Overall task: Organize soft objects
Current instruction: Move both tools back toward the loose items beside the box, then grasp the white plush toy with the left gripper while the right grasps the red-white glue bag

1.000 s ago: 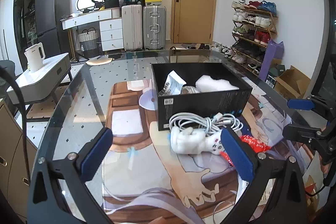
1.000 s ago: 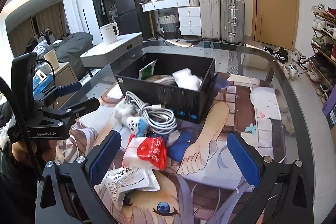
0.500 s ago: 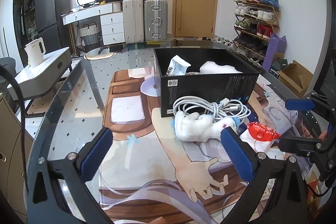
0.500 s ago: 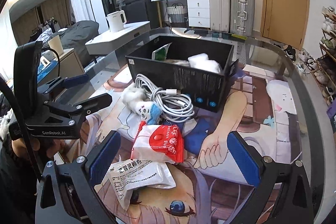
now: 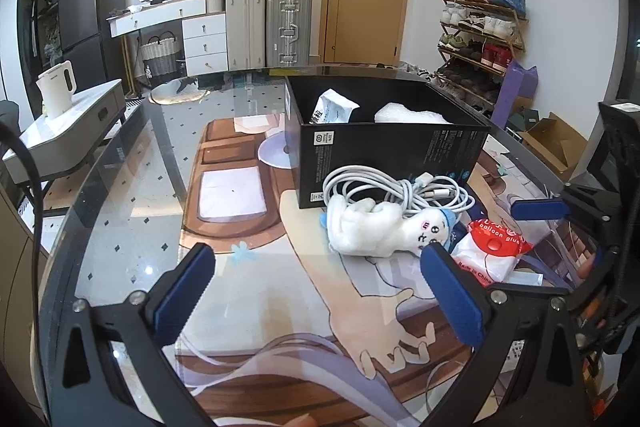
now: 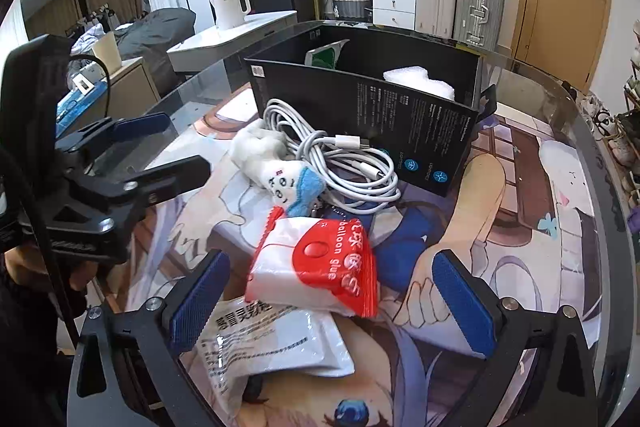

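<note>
Both tongs gape wide, empty; white cable [image 6: 344,163] drapes plush toy [image 6: 276,167] against black box [image 6: 360,107].

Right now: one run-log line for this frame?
left gripper: open, empty | right gripper: open, over red pouch | plush, cable outside black box

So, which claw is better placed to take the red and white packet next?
Probably the right claw: it is open with the red and white packet between its fingers. The left claw is open over bare mat, packet off to its right.
</note>
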### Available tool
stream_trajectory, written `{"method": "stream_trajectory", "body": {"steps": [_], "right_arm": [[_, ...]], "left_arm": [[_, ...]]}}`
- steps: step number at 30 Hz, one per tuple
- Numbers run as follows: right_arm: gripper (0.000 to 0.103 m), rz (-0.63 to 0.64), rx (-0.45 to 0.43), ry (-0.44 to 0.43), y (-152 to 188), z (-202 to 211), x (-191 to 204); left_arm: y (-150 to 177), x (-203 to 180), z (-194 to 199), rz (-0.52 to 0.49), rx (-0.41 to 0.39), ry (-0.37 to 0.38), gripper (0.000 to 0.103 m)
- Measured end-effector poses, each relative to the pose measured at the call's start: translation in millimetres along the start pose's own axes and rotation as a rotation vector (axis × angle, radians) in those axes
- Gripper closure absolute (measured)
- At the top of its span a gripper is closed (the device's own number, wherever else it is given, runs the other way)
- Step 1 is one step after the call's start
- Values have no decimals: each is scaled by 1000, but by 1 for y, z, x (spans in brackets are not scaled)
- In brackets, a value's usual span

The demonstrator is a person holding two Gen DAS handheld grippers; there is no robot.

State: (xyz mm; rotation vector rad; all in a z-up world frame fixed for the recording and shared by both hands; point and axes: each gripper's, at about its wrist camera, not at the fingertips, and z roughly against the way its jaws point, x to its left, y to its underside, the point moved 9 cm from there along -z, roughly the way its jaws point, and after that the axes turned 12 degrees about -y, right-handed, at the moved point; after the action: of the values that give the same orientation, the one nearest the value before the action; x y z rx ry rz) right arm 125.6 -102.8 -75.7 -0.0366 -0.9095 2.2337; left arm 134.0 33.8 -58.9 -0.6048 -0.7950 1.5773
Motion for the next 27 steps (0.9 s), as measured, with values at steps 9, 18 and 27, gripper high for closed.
{"method": "stream_trajectory", "body": {"steps": [9,18,27], "right_arm": [[1,-7,10,37,-5,-9,-15],[1,-36,1,19,1,-11,-22],[33,-6,-7,-27,2,-11,-13]], "left_arm": [[3,-4,0,-13,-4,1,0],[4,-8,0,-20,3,7,0],[5,-9,-2,-26,13,5,0]]}}
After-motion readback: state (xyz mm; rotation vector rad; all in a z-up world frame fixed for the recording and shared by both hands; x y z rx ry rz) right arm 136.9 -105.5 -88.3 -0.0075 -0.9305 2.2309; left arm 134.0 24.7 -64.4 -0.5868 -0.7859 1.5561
